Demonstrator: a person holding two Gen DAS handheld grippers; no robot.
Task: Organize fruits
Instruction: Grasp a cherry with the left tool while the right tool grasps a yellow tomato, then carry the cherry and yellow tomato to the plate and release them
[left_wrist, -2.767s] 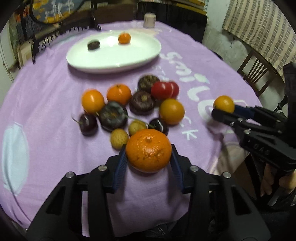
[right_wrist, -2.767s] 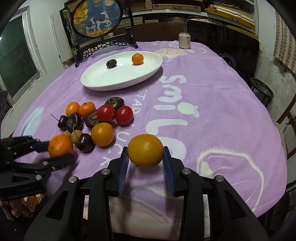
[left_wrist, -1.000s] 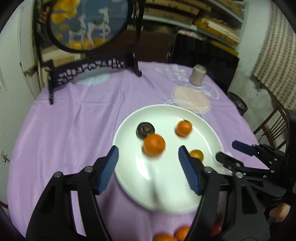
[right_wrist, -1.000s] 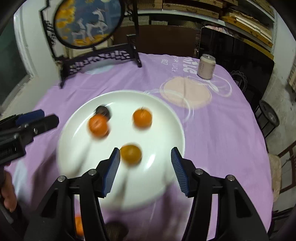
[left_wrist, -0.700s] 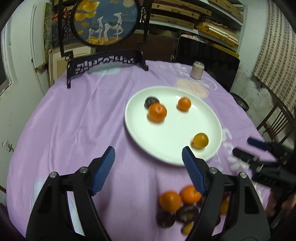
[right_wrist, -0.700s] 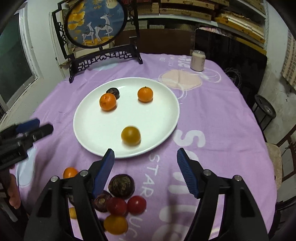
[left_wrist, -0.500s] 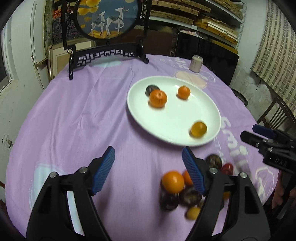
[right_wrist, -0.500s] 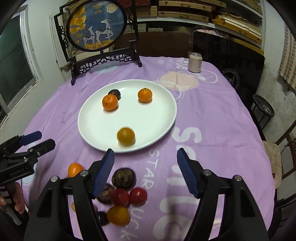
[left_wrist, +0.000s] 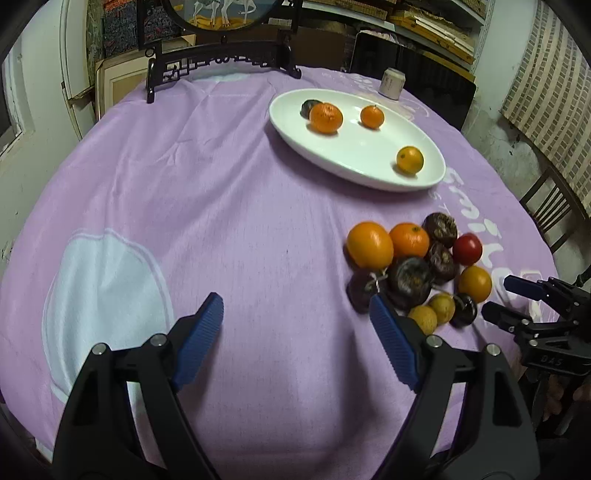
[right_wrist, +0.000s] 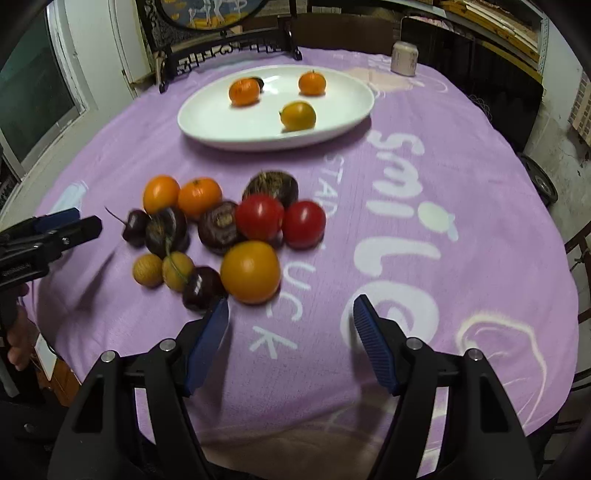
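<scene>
I've pulled both grippers back from plate | left gripper, right gripper wide, empty | yellow-orange fruit just ahead-left of right.

White lettering on the purple tablecloth reads "smile", with smaller, partly hidden "STA" and "UCK". The right hand-held gripper body shows "DAS".

dark fruit half hidden behind mandarin, round screen cut off at top
</scene>
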